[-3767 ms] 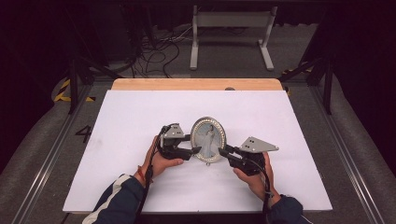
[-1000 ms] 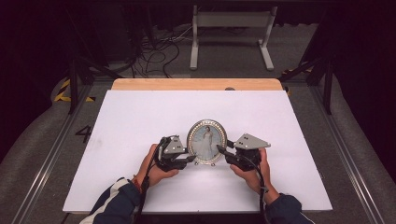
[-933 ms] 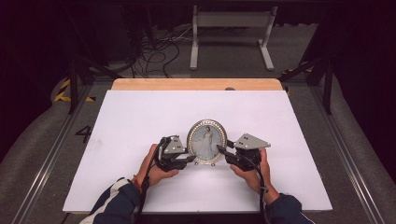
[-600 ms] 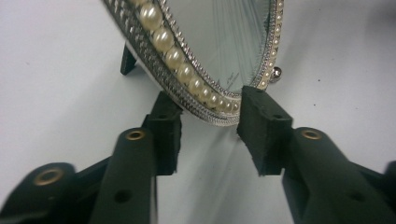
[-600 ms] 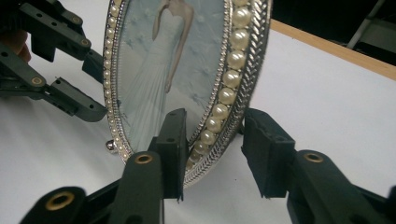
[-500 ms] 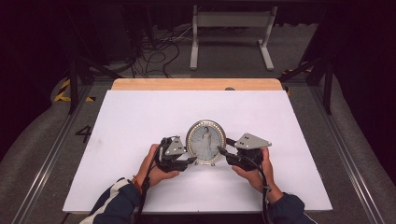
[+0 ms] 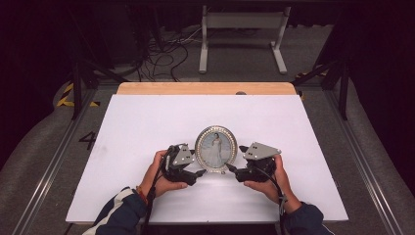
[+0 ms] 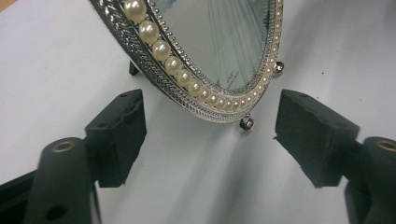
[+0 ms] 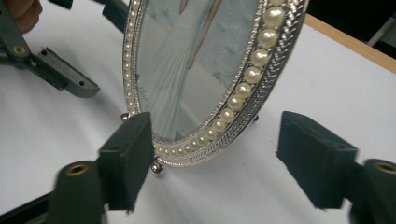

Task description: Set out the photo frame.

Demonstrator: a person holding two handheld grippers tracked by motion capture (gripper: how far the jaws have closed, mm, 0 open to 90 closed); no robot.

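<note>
Oval picture frame (image 7: 216,149) stands upright mid-table (image 7: 147,122), just released.
Left gripper (image 7: 198,173) and right gripper (image 7: 231,169) flank it, jaws just opened wide, empty. Glass looks fragile, light, tippy; grip the metal rim.

Bright white table (image 7: 147,127), dark surroundings, soft shadows, blurred near jaws

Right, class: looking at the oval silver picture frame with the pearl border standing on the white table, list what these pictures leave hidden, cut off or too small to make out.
- Oval silver pearl-bordered picture frame: top cut off by the upper edge in both gripper views.
- Its rear prop: mostly hidden behind the frame; the left gripper view shows a dark leg tip.
- Small print on the photo: too small to read.
- Right claw: tiny in the high view.
</note>
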